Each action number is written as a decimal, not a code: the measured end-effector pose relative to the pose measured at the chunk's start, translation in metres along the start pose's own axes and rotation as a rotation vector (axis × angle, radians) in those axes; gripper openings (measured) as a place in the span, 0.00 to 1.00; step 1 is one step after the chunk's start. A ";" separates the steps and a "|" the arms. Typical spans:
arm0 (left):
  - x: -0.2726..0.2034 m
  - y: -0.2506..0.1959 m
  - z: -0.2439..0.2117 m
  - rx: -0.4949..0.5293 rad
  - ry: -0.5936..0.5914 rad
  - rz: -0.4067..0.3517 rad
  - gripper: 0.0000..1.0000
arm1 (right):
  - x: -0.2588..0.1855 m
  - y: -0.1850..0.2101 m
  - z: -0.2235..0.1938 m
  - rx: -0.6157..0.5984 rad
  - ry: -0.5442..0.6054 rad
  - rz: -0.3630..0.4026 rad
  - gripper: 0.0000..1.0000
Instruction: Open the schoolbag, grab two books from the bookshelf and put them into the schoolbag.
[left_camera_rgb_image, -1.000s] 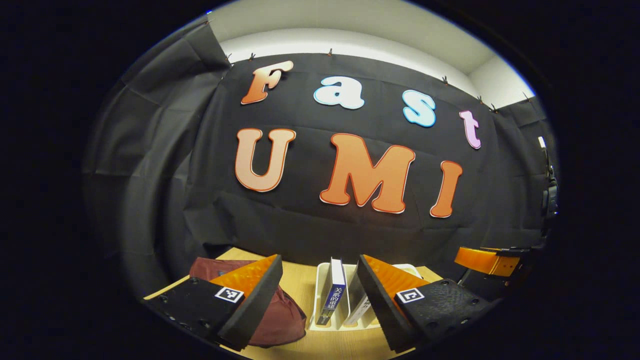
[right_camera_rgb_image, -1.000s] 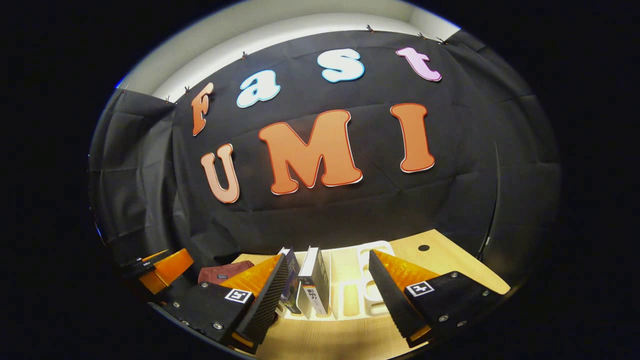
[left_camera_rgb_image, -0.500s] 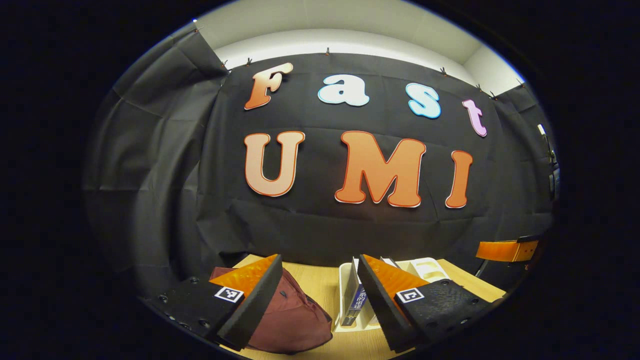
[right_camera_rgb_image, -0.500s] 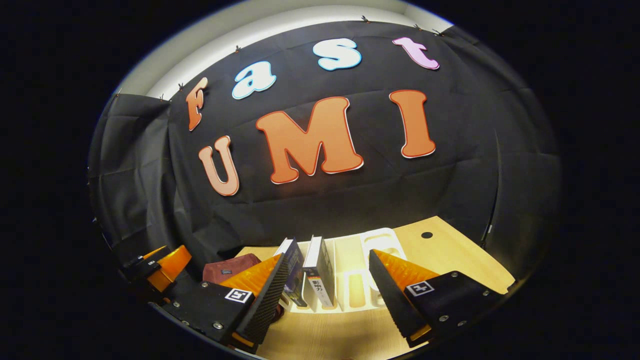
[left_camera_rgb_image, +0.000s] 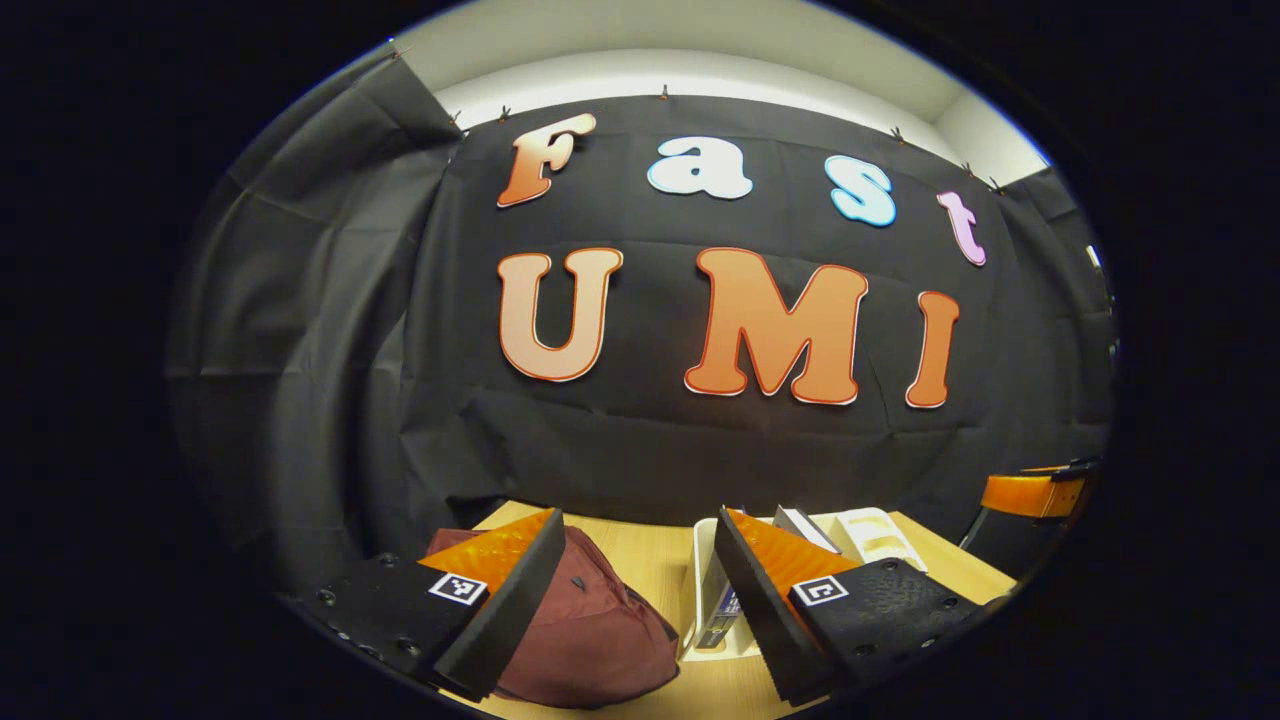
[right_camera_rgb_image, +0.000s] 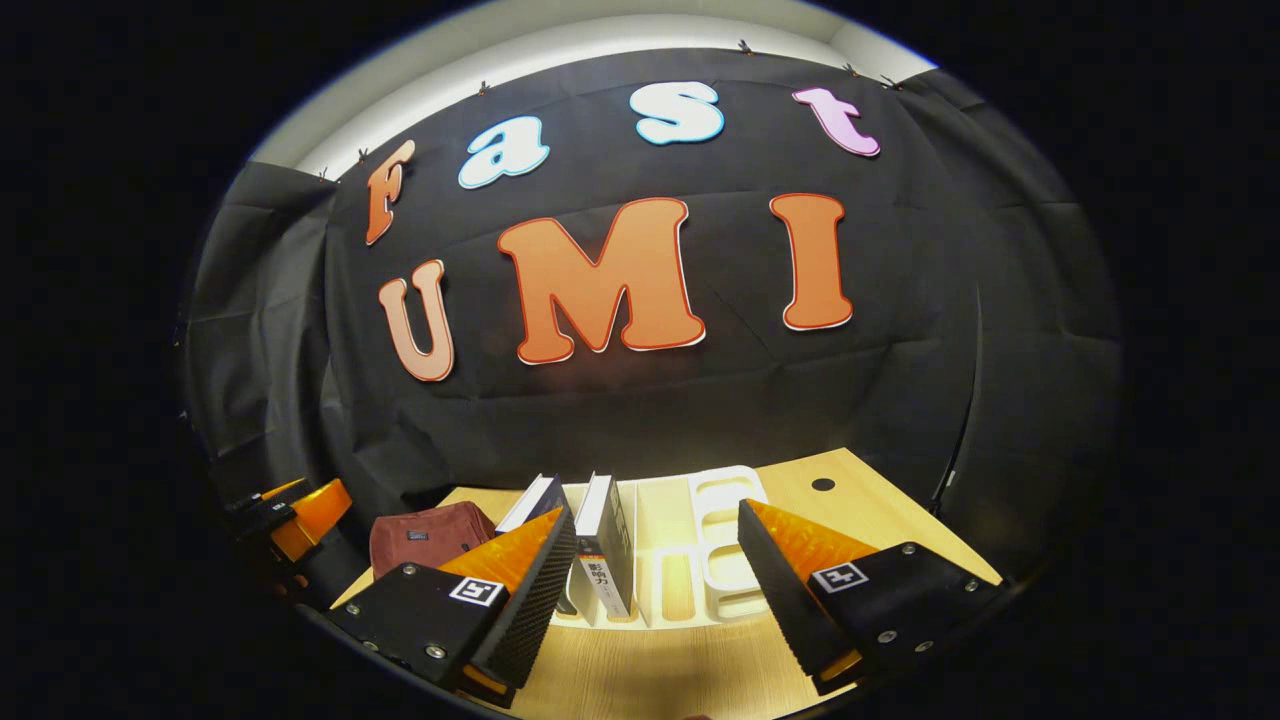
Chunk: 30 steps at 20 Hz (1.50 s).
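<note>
Nearest in the left gripper view, the left hand-held gripper (left_camera_rgb_image: 632, 600) hangs over the near edge of the pale wooden desk (left_camera_rgb_image: 650, 550), its two fingers spread wide with nothing between them. Just past its left finger lies the schoolbag (left_camera_rgb_image: 590, 630), a slumped maroon bag; no opening can be made out on it. To the right of the bag stands the white bookshelf (left_camera_rgb_image: 880, 535), partly hidden behind the right finger.

In the right gripper view, the right hand-held gripper (right_camera_rgb_image: 655, 590) is likewise wide open and empty, aimed at the bookshelf (right_camera_rgb_image: 725, 545). Two books (right_camera_rgb_image: 605, 545) stand in its left slots, the farther one leaning. The schoolbag (right_camera_rgb_image: 430, 535) sits left of the shelf, and the left hand-held gripper (right_camera_rgb_image: 300, 510) shows at the far left.

Behind everything hangs the black cloth wall.

This looks like the opening step: the bag has to be opened first. The left gripper probably needs to lower onto the bag and find its zip pull or flap.
</note>
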<state>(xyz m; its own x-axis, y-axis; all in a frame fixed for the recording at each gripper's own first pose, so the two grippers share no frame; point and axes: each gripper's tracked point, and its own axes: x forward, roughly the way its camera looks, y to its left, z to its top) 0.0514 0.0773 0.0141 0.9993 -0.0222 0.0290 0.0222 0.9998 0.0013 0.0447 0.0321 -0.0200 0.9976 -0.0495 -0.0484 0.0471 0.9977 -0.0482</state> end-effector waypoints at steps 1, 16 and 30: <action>0.000 -0.003 0.001 -0.002 -0.002 -0.008 0.94 | 0.001 0.000 -0.002 0.002 0.004 0.000 0.96; -0.010 -0.011 -0.106 0.327 0.221 -0.113 0.95 | -0.004 -0.012 -0.019 -0.025 0.046 -0.037 0.96; 0.004 0.015 -0.334 0.855 0.729 -0.223 0.98 | 0.005 -0.068 -0.036 -0.043 0.130 -0.139 0.96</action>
<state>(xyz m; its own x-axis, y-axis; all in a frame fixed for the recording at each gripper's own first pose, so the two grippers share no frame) 0.0651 0.0923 -0.3200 0.7609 0.0856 -0.6432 0.4527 0.6401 0.6207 0.0447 -0.0379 -0.0533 0.9665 -0.1954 -0.1664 0.1794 0.9780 -0.1064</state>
